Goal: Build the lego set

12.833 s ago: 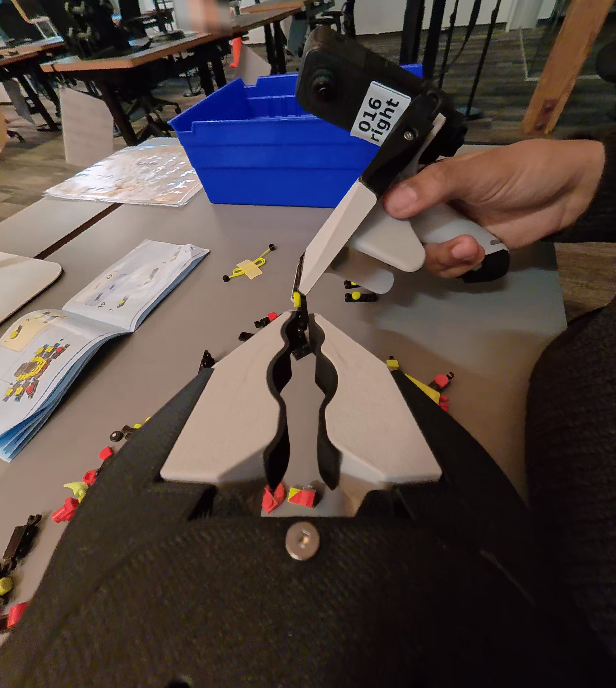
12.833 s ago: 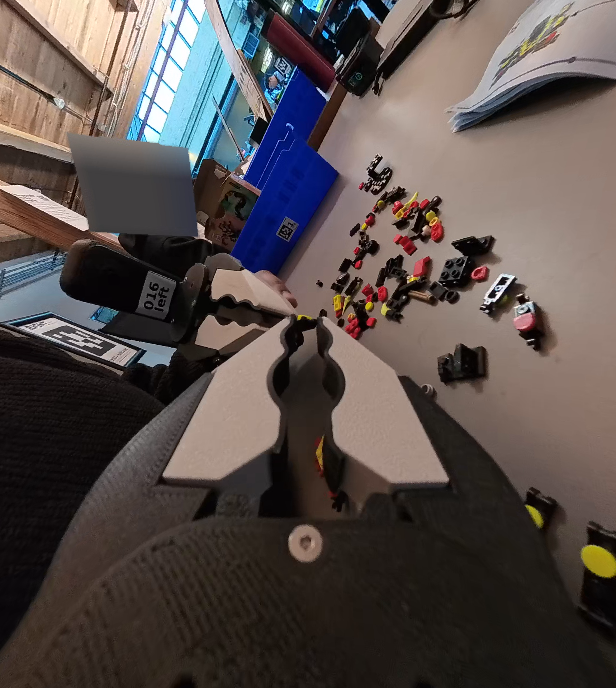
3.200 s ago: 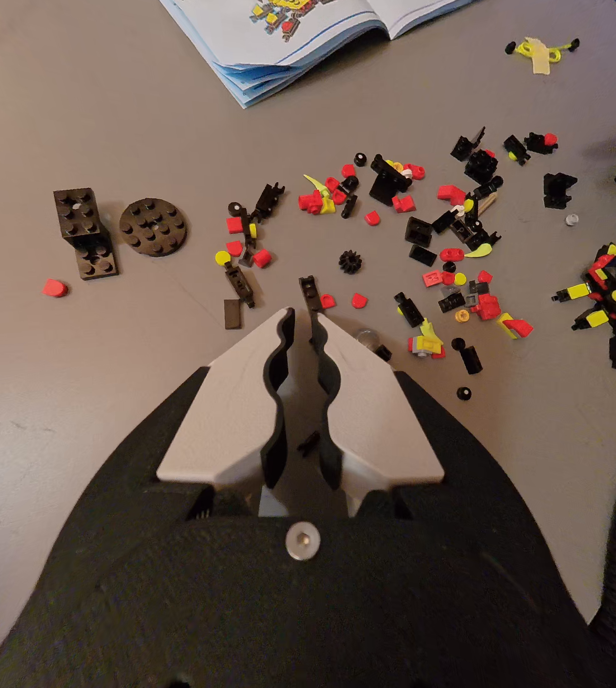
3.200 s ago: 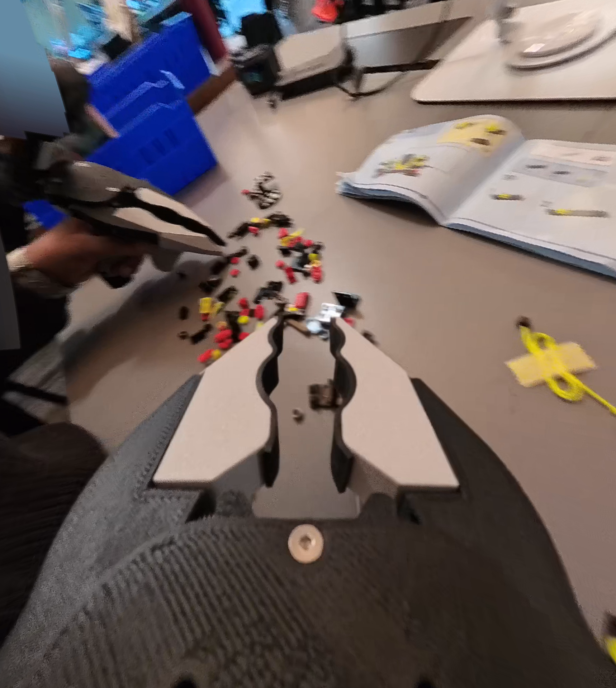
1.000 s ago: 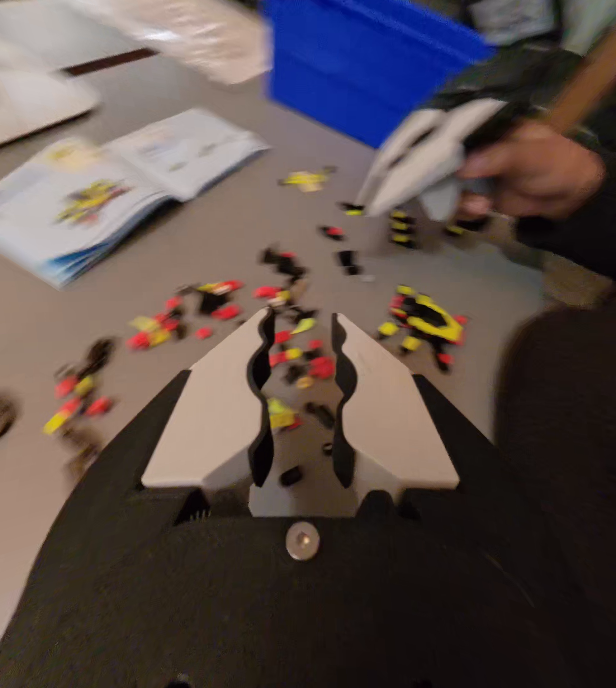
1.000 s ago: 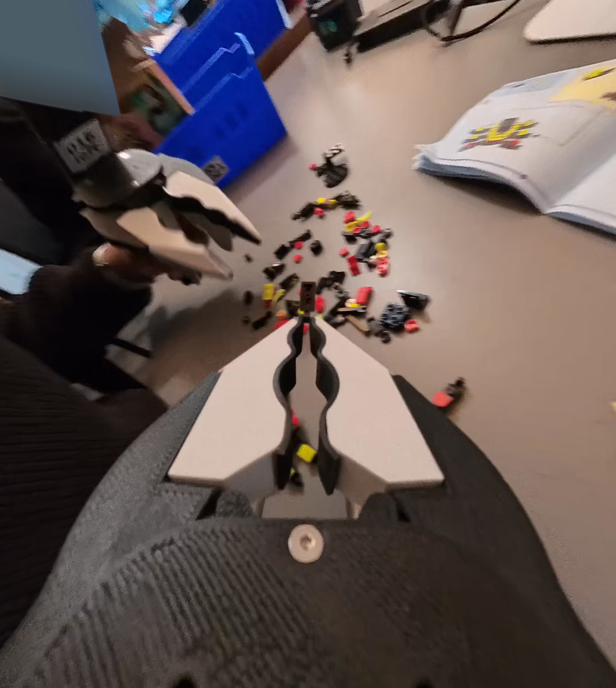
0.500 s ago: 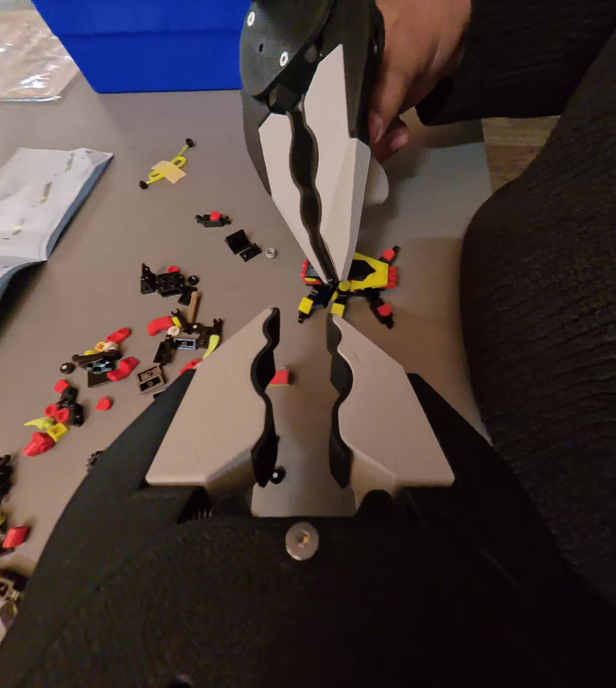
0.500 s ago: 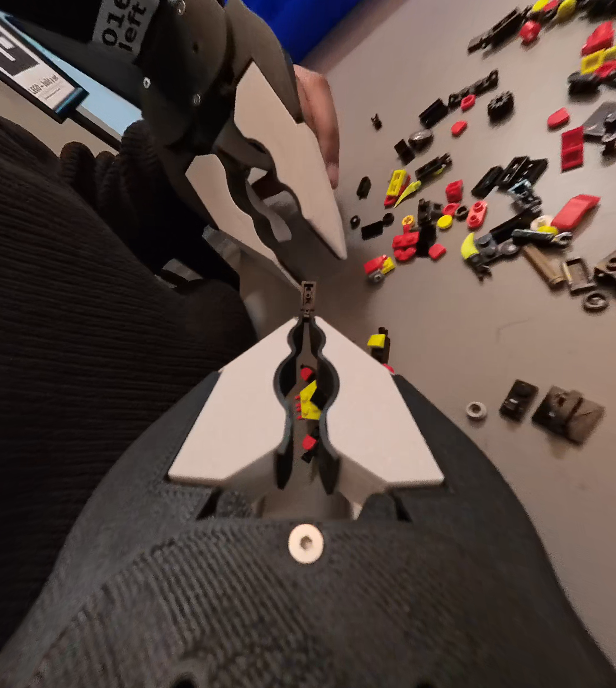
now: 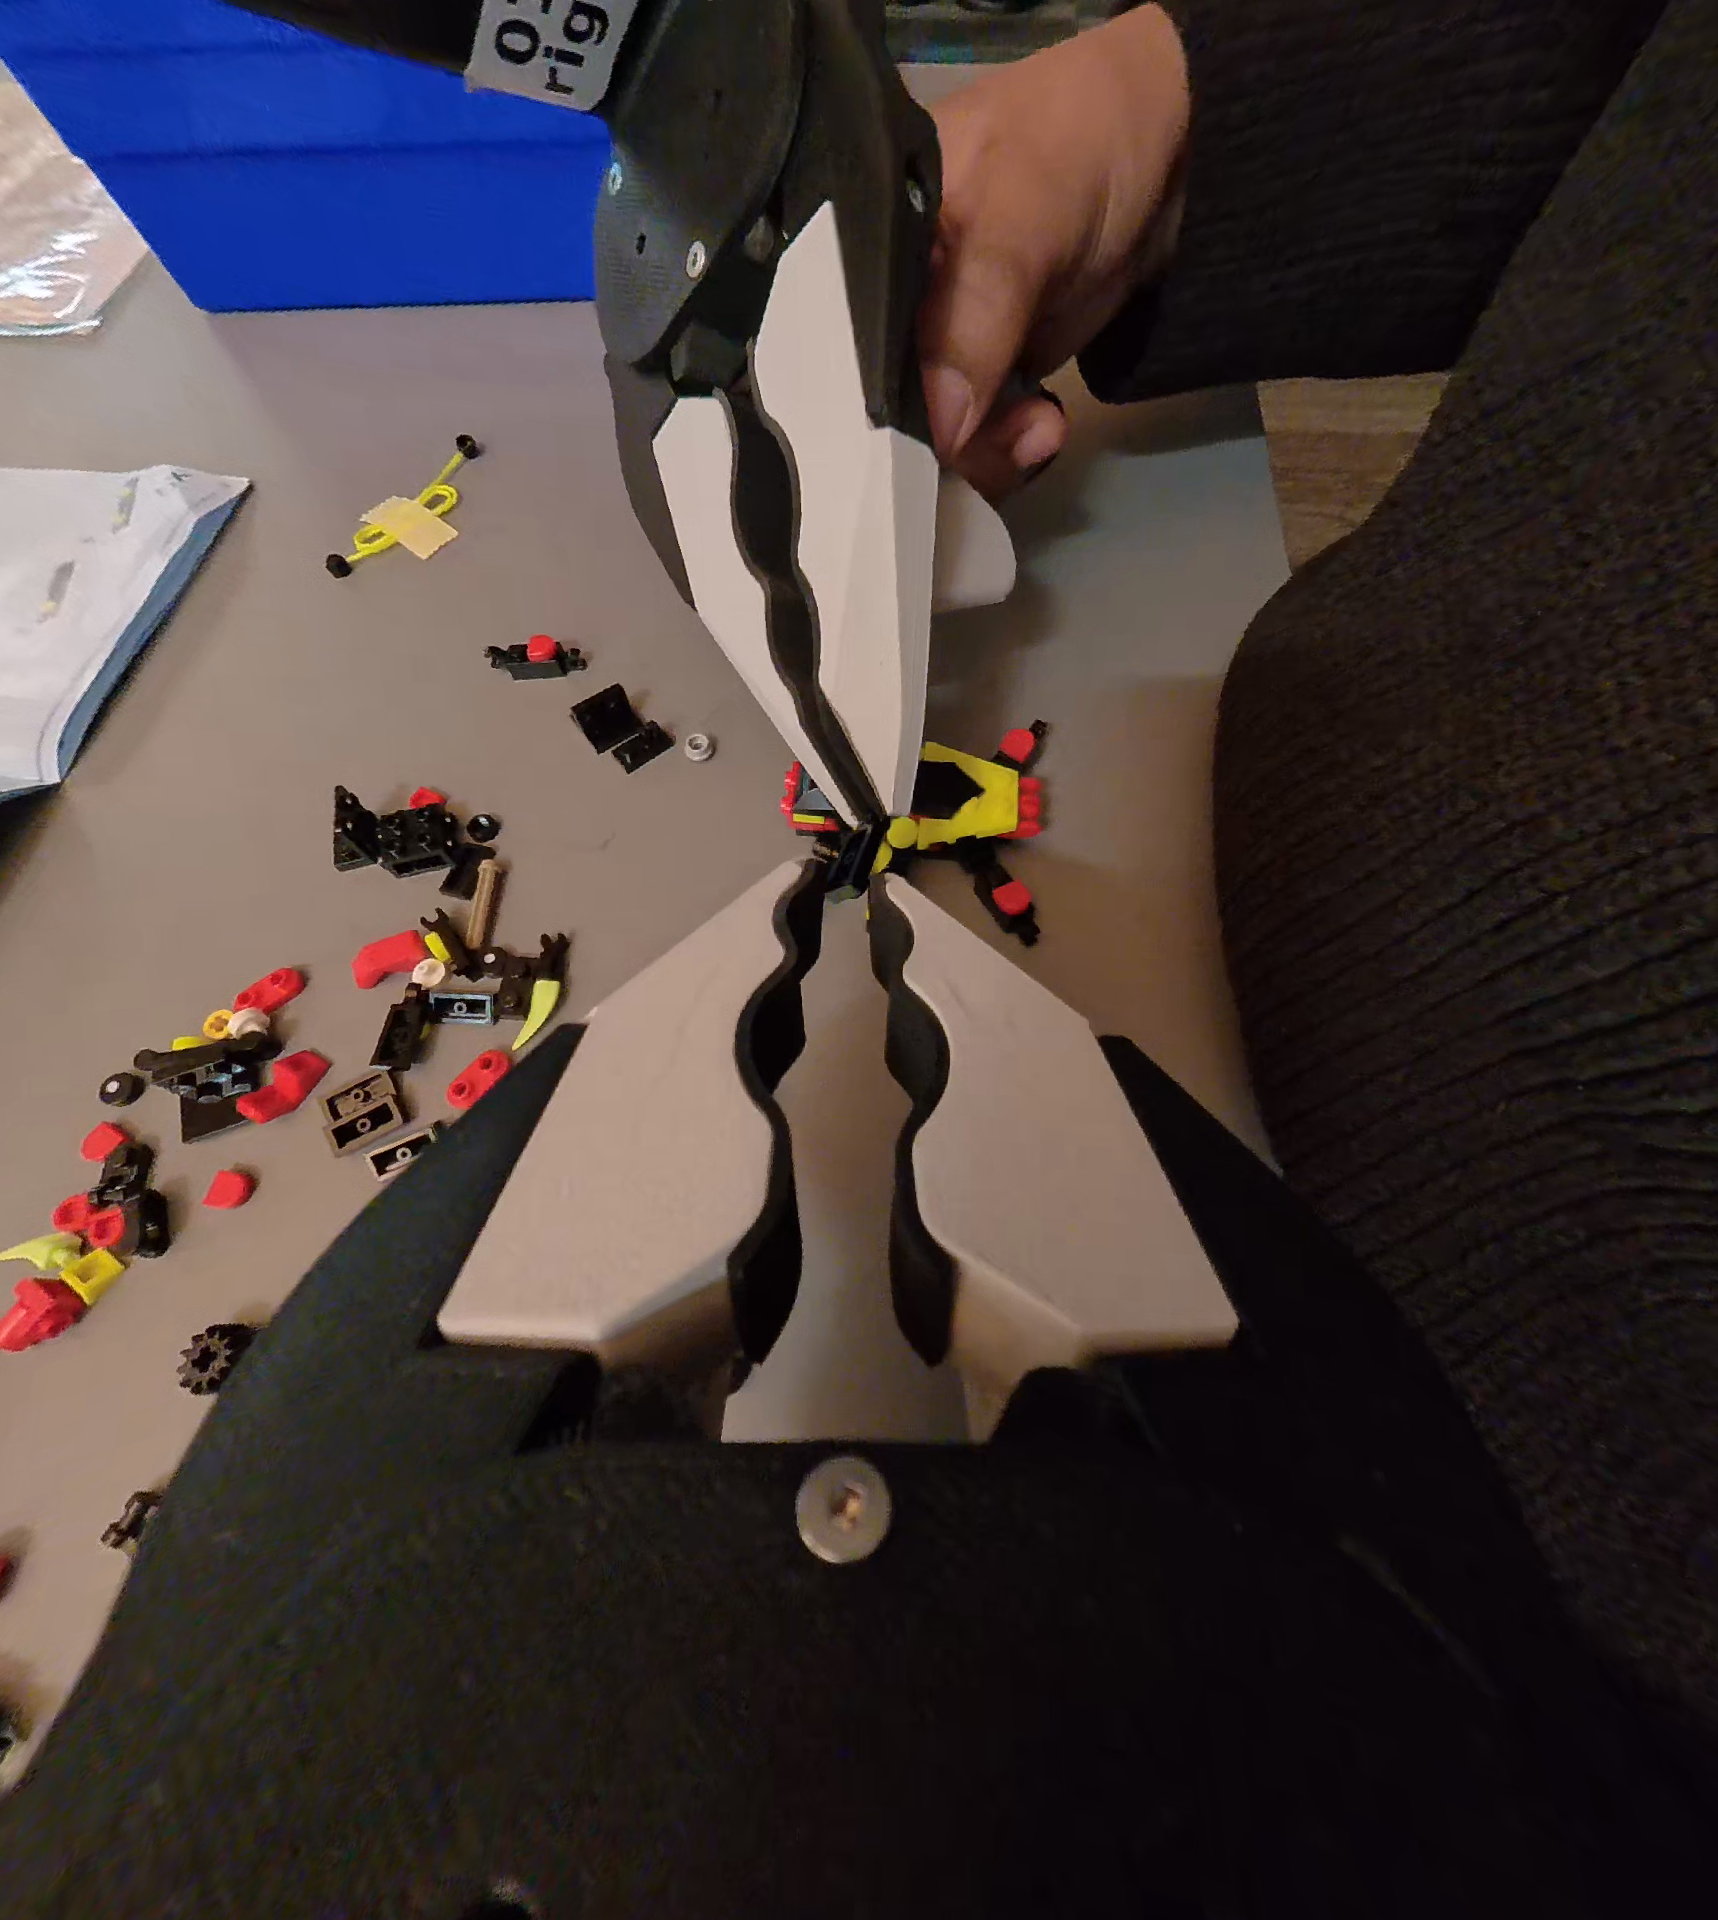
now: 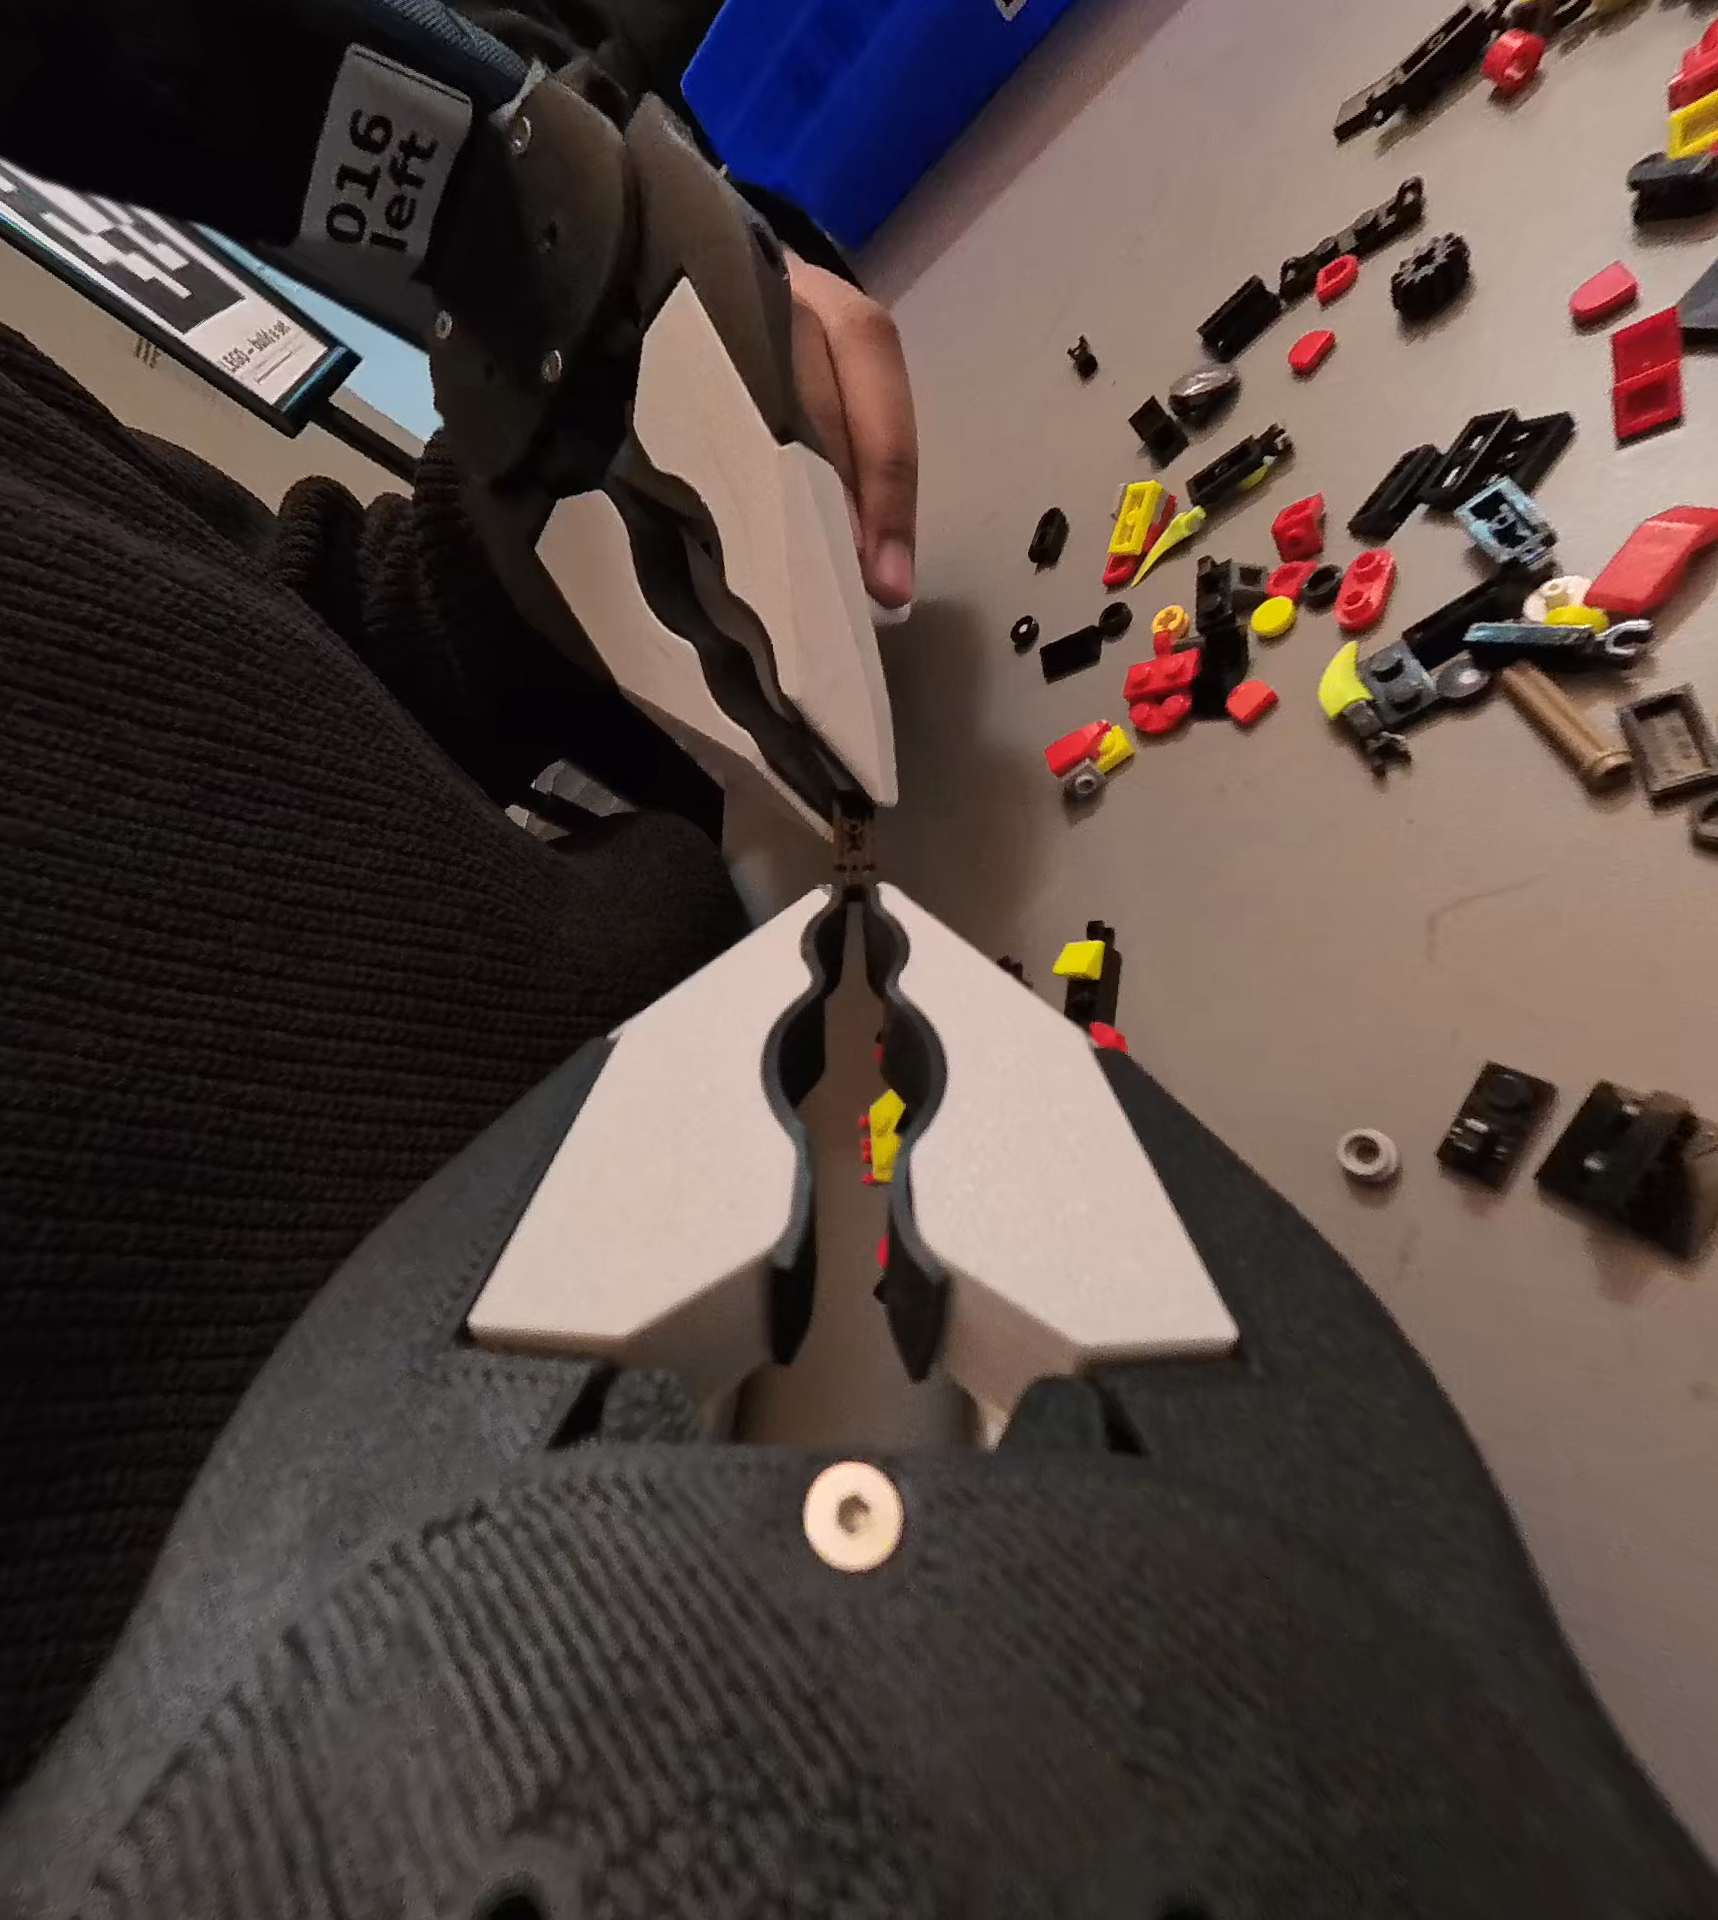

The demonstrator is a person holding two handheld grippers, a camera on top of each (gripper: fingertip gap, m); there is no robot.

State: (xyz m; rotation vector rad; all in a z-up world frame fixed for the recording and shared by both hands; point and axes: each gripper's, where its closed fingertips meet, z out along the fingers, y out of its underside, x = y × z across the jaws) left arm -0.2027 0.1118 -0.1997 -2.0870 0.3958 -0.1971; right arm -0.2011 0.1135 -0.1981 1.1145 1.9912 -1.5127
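Instruction booklet [image 9: 24,613] cut off at left edge, yellow-black model [image 9: 959,810] partly hidden behind right hand-held gripper [image 9: 870,821]

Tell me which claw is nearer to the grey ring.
Right. The right claw hangs beside the ring; the left claw, sharing its black piece, is farther back.

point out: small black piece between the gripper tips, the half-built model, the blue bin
small black piece [image 10: 853,840]: right wrist view, middle of the piece, between the two grippers' tips.
half-built model [image 9: 974,800]: left wrist view, its yellow top.
blue bin [image 9: 315,197]: left wrist view, its front wall.
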